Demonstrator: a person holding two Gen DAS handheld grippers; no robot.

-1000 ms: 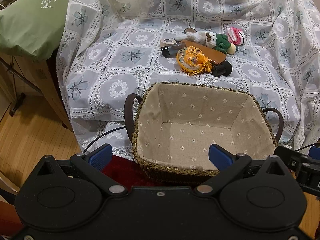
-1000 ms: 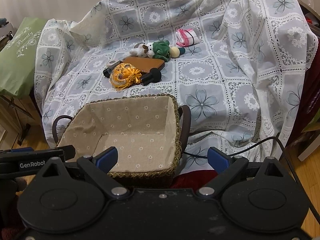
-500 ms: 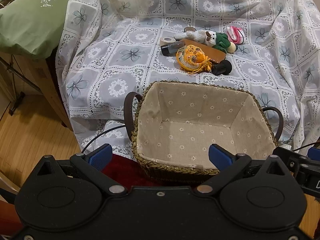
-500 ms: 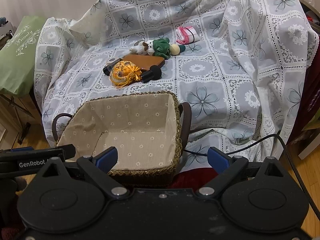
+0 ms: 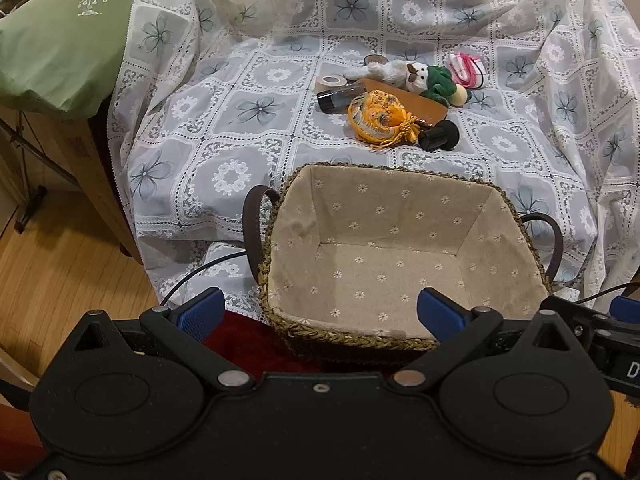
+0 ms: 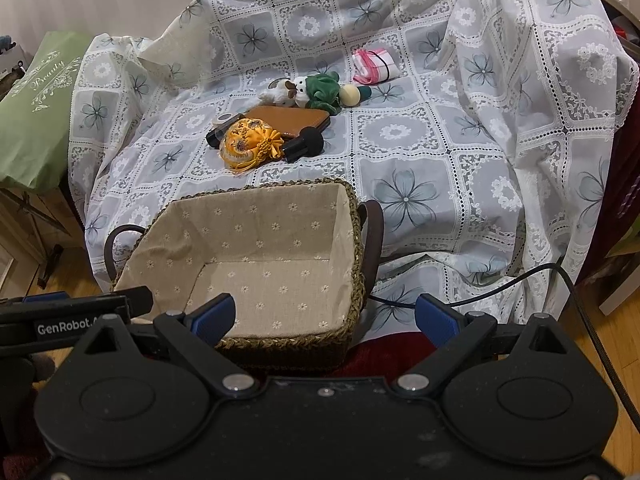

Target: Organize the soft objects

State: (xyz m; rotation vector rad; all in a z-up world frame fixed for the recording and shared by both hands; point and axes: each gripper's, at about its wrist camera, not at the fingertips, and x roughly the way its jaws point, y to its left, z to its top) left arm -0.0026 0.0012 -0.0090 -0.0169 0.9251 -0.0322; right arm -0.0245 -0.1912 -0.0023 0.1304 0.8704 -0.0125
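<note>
A woven basket (image 5: pixel 340 336) (image 6: pixel 352 240) with a flowered beige lining stands empty at the near edge of a cloth-covered seat. Behind it lie an orange embroidered pouch (image 5: pixel 376 120) (image 6: pixel 250 146), a white and green plush toy (image 5: pixel 424 78) (image 6: pixel 310 90) and a pink and white folded cloth (image 5: pixel 466 68) (image 6: pixel 374 65). My left gripper (image 5: pixel 320 314) hovers open over the basket's near rim, its jaws wide with nothing between them. My right gripper (image 6: pixel 324 318) is open too, at the basket's near right corner, holding nothing.
Hard items sit among the soft ones: a brown case (image 6: pixel 292 118), a black cylinder (image 5: pixel 440 138) (image 6: pixel 306 146), a dark tube (image 5: pixel 340 98) and a tape roll (image 5: pixel 330 82). A green pillow (image 5: pixel 60 36) lies left. A black cable (image 6: pixel 520 280) runs below the seat.
</note>
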